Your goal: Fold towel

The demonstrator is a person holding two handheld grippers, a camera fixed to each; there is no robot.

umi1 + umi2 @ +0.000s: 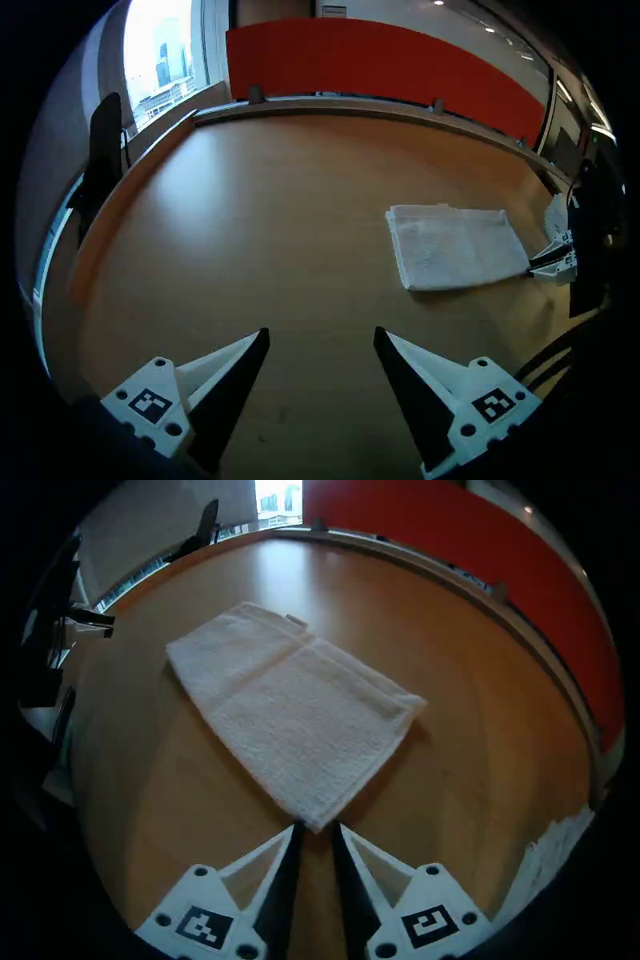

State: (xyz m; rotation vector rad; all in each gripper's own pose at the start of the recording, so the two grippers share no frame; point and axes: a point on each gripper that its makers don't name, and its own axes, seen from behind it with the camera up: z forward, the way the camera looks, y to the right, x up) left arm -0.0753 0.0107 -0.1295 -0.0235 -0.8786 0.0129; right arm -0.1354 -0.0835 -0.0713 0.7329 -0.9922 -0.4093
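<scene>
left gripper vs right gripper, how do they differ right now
The left gripper has its fingers spread wide; the right gripper leaves only a narrow gap. The left gripper points at bare table, away from the towel; the right gripper's tips flank the towel's near corner. Both have black fingers on white, marker-tagged bodies.

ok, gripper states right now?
Left gripper: open, empty.
Right gripper: nearly closed at the towel corner; grip cannot be told.

I am in an office. A long wooden desk is backed by a red divider screen. A dark chair stands at its edge, ceiling lights run overhead, and the window shows city high-rises.
</scene>
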